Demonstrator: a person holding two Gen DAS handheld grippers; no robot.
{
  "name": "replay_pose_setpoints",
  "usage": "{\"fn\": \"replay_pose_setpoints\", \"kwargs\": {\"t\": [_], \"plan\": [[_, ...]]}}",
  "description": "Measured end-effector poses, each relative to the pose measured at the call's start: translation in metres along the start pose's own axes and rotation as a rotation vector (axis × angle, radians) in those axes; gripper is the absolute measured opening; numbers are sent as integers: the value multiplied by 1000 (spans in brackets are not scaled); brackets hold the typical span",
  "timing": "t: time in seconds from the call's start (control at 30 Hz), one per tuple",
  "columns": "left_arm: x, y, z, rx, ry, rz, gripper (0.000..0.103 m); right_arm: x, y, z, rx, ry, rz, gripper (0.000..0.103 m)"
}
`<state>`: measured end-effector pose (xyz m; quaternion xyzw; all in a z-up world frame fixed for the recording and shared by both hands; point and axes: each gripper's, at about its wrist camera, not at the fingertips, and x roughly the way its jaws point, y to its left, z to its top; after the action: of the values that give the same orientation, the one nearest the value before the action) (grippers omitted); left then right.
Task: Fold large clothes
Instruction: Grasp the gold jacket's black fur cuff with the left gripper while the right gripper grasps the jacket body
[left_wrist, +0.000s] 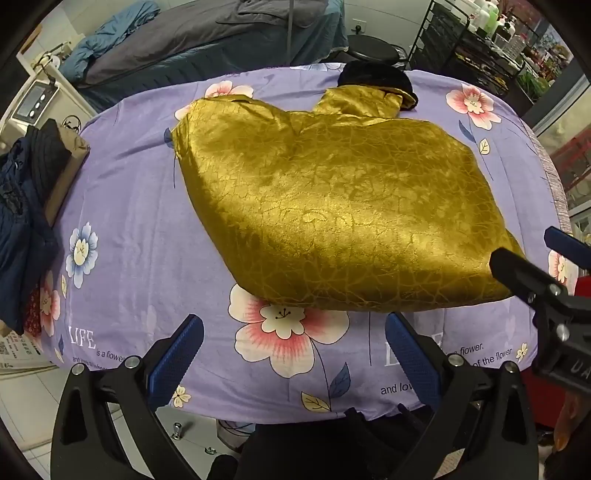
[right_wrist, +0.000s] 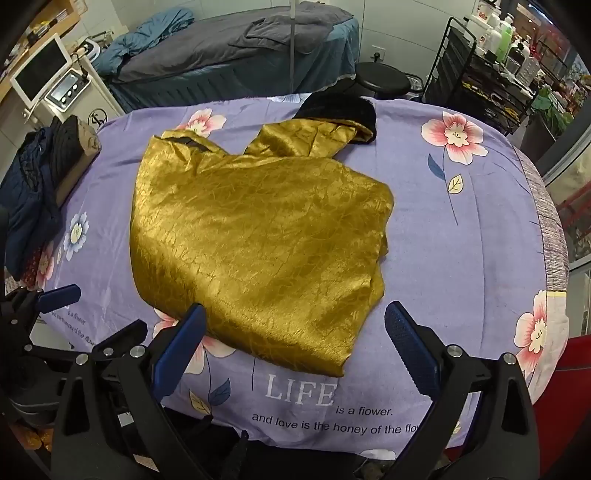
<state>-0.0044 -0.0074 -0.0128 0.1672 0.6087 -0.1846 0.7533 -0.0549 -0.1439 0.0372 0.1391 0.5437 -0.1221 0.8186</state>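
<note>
both tools (left_wrist: 293, 356) (right_wrist: 293, 341) wide open, empty; gold garment (left_wrist: 332, 206) between; dark clothes (left_wrist: 22, 221) left.

I see a gold crackle-patterned garment (right_wrist: 255, 236), lilac floral sheet (right_wrist: 461, 236), black fur trim (right_wrist: 338, 107), my blue-padded black claws (right_wrist: 293, 349).

The printed wording (left_wrist: 476, 363) near the front edge of the purple floral sheet (left_wrist: 140, 206) is partly covered by the left gripper's blue pad. The dark clothes pile (left_wrist: 22, 206) at the sheet's left edge runs out of frame. Bottles (right_wrist: 504, 31) on the far rack are too small to identify.
</note>
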Motion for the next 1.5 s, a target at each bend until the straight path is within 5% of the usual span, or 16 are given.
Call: {"fn": "replay_pose_setpoints", "kwargs": {"t": [0.4,0.6,0.73,0.9,1.07,1.4,1.5], "plan": [[-4,-5,31,49,-64,-8,97,8,-95,12,224,-9,-21,95],[2,11,116,80,-121,-10,97,36,-160,6,405,45,26,95],[27,6,198,140,-121,-47,97,66,-186,-2,495,103,130,95],[102,-14,291,106,30,-167,97,125,-197,-23,705,261,364,95],[171,-35,327,45,160,-240,97,151,-188,-34,779,322,459,95],[249,-96,305,167,423,-270,95,202,-175,-50,939,431,702,95],[257,-111,282,242,448,-248,61,211,-168,-47,925,439,704,93]]}}
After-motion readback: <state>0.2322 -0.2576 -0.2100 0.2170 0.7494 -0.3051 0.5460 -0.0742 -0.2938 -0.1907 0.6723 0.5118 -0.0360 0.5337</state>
